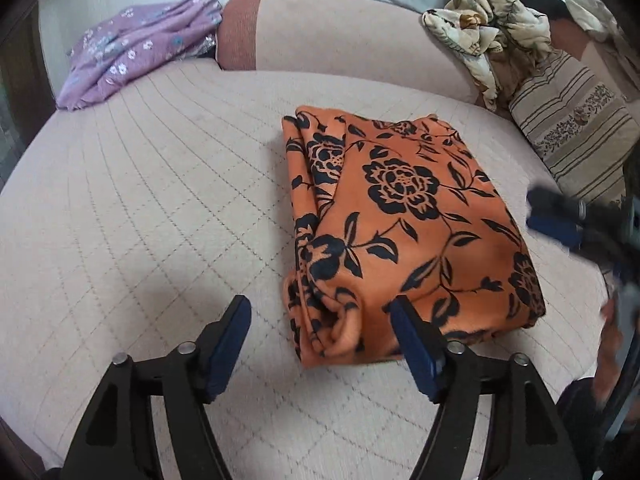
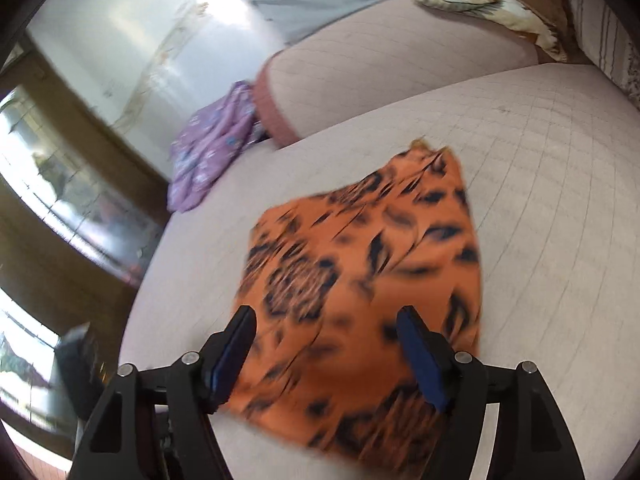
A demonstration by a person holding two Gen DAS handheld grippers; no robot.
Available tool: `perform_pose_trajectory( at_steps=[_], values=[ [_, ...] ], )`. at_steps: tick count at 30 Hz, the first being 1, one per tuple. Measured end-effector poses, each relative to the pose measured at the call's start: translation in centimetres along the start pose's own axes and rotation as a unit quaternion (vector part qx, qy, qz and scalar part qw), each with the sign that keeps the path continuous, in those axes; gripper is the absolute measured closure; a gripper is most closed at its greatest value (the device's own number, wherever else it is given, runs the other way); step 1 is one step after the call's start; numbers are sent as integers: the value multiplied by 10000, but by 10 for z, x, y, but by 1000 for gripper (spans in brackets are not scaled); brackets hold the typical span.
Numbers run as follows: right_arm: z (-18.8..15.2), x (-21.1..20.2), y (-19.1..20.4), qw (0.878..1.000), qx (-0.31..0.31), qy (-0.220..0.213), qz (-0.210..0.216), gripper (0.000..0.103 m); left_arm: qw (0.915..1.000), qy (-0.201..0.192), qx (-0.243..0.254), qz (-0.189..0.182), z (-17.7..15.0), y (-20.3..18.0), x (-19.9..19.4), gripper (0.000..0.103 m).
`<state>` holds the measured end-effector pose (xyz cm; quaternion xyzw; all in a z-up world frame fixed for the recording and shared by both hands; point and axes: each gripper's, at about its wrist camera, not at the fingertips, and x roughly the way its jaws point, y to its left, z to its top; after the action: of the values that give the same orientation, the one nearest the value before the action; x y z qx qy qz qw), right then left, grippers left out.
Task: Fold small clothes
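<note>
A folded orange garment with black flowers point(image 1: 404, 236) lies on the quilted pink sofa seat point(image 1: 160, 208). My left gripper point(image 1: 320, 312) is open and empty, just in front of the garment's near left corner. My right gripper point(image 2: 326, 322) is open and empty above the garment point(image 2: 360, 272), which is motion-blurred in the right wrist view. The right gripper also shows blurred at the right edge of the left wrist view point(image 1: 576, 224), beside the garment.
A purple floral garment point(image 1: 136, 48) lies at the seat's back left corner. A pile of cream patterned clothes point(image 1: 484, 36) and a striped cushion point(image 1: 576, 120) sit at the back right. The sofa backrest point(image 1: 340, 36) runs behind.
</note>
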<state>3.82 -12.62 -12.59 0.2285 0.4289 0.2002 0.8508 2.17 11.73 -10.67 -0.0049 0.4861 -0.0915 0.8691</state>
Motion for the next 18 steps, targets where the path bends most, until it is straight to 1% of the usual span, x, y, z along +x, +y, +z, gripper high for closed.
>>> perform_pose_trajectory(
  at_steps=[1,2,4,5,7,9,10,11,12,13,14,15,16,18],
  values=[
    [-9,-1,-1,10000,47,26,-16,20,10000,9,-3,16,-4,3,-6,28],
    [-21,6,-7,9996,135,225,-90,17,10000,28,-14,25,-5,1,-10,28],
    [-32,25,-19,9969,283,661,-323,17,10000,43,-19,-19,-6,4,-20,28],
    [-34,23,-22,9970,348,614,-316,17,10000,12,9,-27,-9,4,-28,28],
    [-31,4,-14,9985,378,323,-247,17,9999,-161,26,43,-11,3,-37,26],
    [-28,-17,2,9995,172,-10,-246,17,9995,-287,-16,153,-13,1,-44,16],
    [-29,-24,9,9996,68,-102,-267,16,9993,-346,-43,167,-14,0,-48,16],
    [-33,-26,14,9997,-32,-62,-245,13,9990,-409,-61,166,-16,-1,-53,15],
    [-38,-24,16,9997,-86,58,-228,13,9990,-422,-48,164,-18,-3,-55,15],
    [-43,-20,14,9995,-91,212,-221,13,9990,-414,-27,176,-19,-4,-57,15],
    [-49,-7,8,9987,-16,473,-189,13,9990,-400,-13,194,-19,-6,-58,15],
    [-54,3,-1,9970,106,713,-281,13,9990,-375,-1,225,-21,-7,-60,15],
    [-60,7,-8,9951,252,860,-428,13,9990,-375,18,237,-22,-7,-63,15],
    [-61,-11,-4,9979,333,497,-256,13,9984,-474,36,301,-24,-5,-71,15]
  ],
)
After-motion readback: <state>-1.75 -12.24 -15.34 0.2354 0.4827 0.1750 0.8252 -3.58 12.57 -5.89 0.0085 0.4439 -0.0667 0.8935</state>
